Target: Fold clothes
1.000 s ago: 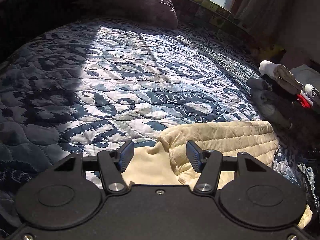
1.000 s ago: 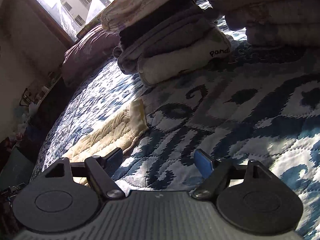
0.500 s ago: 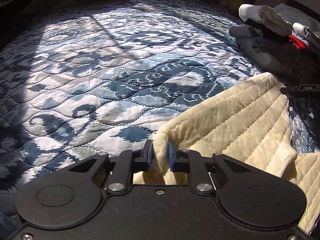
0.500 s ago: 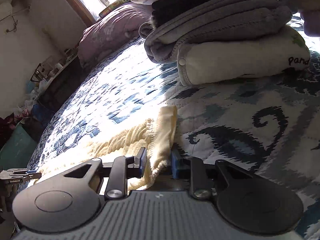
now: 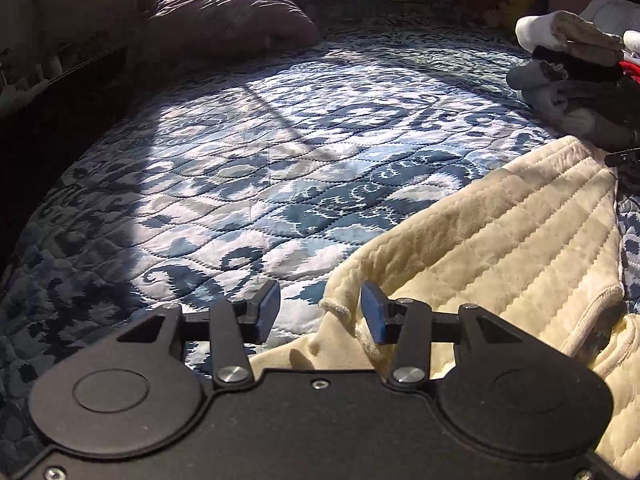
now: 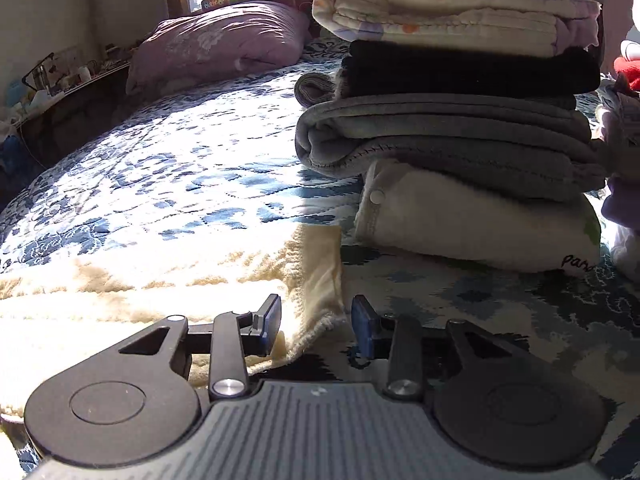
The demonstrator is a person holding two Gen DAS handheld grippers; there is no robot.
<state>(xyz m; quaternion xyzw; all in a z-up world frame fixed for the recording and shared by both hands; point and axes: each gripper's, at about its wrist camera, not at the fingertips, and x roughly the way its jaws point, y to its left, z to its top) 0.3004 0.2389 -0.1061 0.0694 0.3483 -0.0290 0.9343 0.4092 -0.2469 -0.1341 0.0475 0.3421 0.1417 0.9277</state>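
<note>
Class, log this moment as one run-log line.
step: fold made | left tongs: open, at cream garment | right tongs: open, at garment edge | folded pile: behind

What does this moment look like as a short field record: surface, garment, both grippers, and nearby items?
surface: blue patterned quilt on a bed
garment: cream quilted garment, lying on the quilt, partly folded over
left gripper: open, jaws either side of a garment edge, not clamped
right gripper: open, garment's ribbed hem between the jaws
nearby: stack of folded clothes just beyond the garment
background: pillow at the far end of the bed
</note>
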